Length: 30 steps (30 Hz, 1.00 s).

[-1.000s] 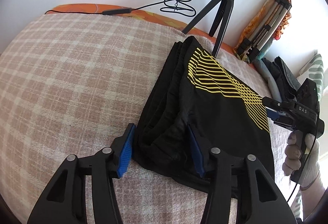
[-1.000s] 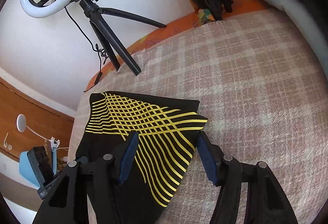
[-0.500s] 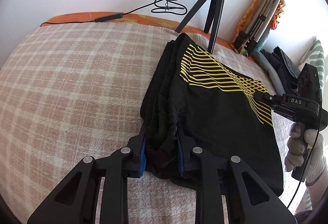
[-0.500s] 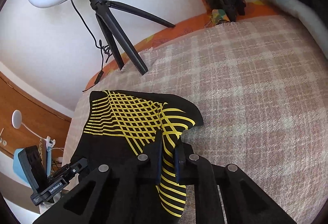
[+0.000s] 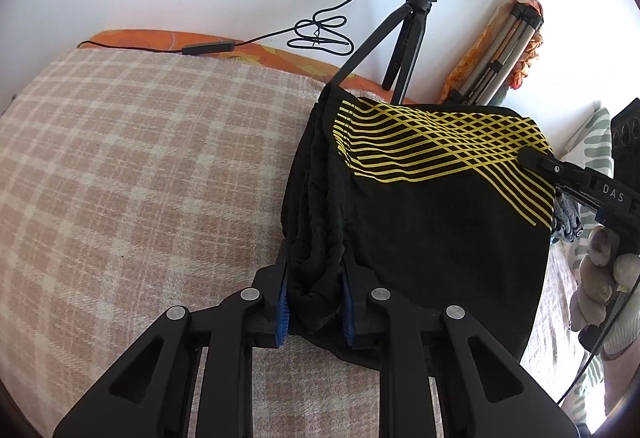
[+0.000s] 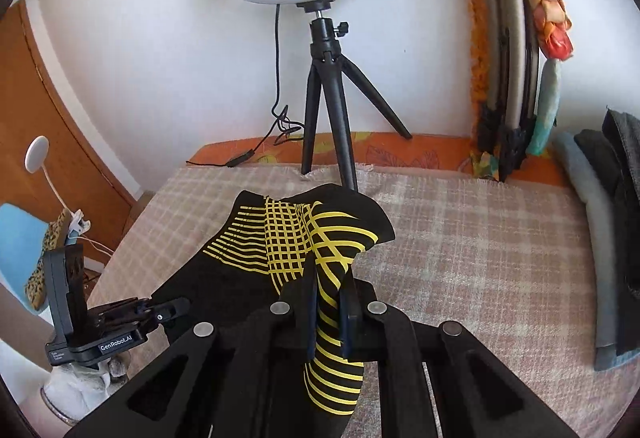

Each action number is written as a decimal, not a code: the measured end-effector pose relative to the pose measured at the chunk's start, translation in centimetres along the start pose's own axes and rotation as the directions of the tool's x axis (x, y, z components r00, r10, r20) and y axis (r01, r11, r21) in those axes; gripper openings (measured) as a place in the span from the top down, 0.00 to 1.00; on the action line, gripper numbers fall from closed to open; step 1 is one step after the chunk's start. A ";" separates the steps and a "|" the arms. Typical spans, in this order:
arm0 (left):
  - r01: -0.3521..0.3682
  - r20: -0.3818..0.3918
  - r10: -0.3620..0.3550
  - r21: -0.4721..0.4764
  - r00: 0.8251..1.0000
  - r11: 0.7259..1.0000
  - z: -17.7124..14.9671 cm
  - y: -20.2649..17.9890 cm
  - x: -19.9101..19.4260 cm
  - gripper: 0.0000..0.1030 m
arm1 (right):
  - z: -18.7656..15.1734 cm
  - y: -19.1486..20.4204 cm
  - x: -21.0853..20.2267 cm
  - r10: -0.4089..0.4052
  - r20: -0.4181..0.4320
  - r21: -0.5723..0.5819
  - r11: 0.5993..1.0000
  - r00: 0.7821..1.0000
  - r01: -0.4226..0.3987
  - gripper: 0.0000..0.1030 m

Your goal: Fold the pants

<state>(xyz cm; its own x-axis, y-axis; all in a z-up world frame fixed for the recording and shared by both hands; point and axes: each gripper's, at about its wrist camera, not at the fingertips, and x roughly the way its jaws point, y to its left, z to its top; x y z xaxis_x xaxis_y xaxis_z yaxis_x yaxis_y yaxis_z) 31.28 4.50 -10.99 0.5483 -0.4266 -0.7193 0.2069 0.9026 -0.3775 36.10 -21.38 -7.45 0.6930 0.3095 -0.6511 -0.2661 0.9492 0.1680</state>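
Black pants [image 5: 420,222] with yellow line print lie folded on a checked blanket [image 5: 140,157]. In the left wrist view my left gripper [image 5: 314,302] pinches the bunched waistband end; its blue pads press the cloth and the jaws are still closing a little. My right gripper [image 6: 328,318] is shut on the yellow-striped leg end [image 6: 332,270] and holds that corner raised off the blanket. The right gripper [image 5: 532,157] also shows at the pants' far right edge in the left wrist view. The left gripper [image 6: 176,308] shows low left in the right wrist view.
A ring light on a black tripod [image 6: 324,77] stands at the bed's far edge, its cable [image 5: 320,33] trailing along the wall. A folded tripod bundle [image 5: 496,53] leans in the corner. Stacked clothes [image 6: 600,238] lie along the right side. A gloved hand [image 5: 600,278] holds the right gripper.
Both grippers went from open to shut on the pants. The right one then rose and rolled, lifting the striped corner; the left one stayed near its place.
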 end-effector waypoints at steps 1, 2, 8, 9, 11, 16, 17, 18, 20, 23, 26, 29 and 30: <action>0.006 0.001 -0.006 0.000 1.000 1.000 0.0 -0.2 -0.1 0.82 | 0.5 0.6 -0.5 -0.006 0.005 -0.028 1.000 1.000 0.006 0.94; 0.012 0.004 -0.012 -0.002 1.000 1.000 -0.1 -0.4 -0.2 0.82 | 0.8 1.2 -1.0 -0.011 0.009 -0.053 0.998 1.000 0.012 0.94; 0.043 0.018 -0.044 0.032 0.999 0.999 0.0 -2.9 -0.4 0.82 | 2.9 3.6 -4.2 -0.048 0.033 -0.175 0.983 0.998 0.053 0.94; 0.054 0.021 -0.055 0.030 0.998 0.998 0.1 -3.3 -0.4 0.82 | 3.3 3.8 -4.8 -0.054 0.040 -0.191 0.980 0.998 0.060 0.94; 0.082 0.029 -0.083 0.018 0.996 0.996 0.4 -4.4 -0.2 0.83 | 4.0 4.1 -6.0 -0.061 0.049 -0.216 0.974 0.997 0.070 0.94; 0.136 0.045 -0.137 0.031 0.989 0.990 1.4 -8.4 0.7 0.83 | 6.0 3.5 -9.4 -0.092 0.080 -0.258 0.960 0.993 0.109 0.94; 0.147 0.049 -0.149 0.038 0.988 0.988 1.8 -9.3 1.0 0.83 | 6.4 3.0 -10.0 -0.096 0.084 -0.258 0.959 0.992 0.114 0.94; 0.157 0.051 -0.160 0.047 0.986 0.986 2.0 -10.2 1.2 0.83 | 6.8 2.6 -10.7 -0.104 0.091 -0.259 0.958 0.990 0.125 0.94; 0.176 0.056 -0.180 0.066 0.982 0.982 2.8 -12.4 1.7 0.83 | 7.6 1.5 -11.9 -0.125 0.105 -0.269 0.952 0.987 0.149 0.94; 0.197 0.062 -0.204 0.109 0.977 0.974 3.8 -16.0 2.5 0.83 | 8.5 -0.9 -13.7 -0.145 0.119 -0.251 0.953 0.982 0.171 0.94; 0.213 0.070 -0.225 0.151 0.972 0.965 4.8 -19.5 3.4 0.83 | 9.3 -3.8 -15.5 -0.175 0.138 -0.236 0.950 0.975 0.204 0.94; 0.235 0.071 -0.250 0.174 0.966 0.956 5.7 -22.8 4.5 0.83 | 10.2 -7.4 -17.3 -0.200 0.153 -0.206 0.951 0.968 0.229 0.94; 0.242 0.071 -0.258 0.182 0.964 0.953 5.8 -23.9 4.9 0.83 | 10.4 -8.6 -17.8 -0.209 0.157 -0.196 0.951 0.965 0.238 0.94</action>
<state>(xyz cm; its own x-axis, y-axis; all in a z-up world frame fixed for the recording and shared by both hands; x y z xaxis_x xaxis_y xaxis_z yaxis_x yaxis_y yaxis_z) 33.79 -18.80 -2.13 0.5328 -0.6396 -0.5542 0.4769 0.7679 -0.4277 33.01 -34.50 10.42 0.8295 0.1091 -0.5477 -0.2197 0.9654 -0.1404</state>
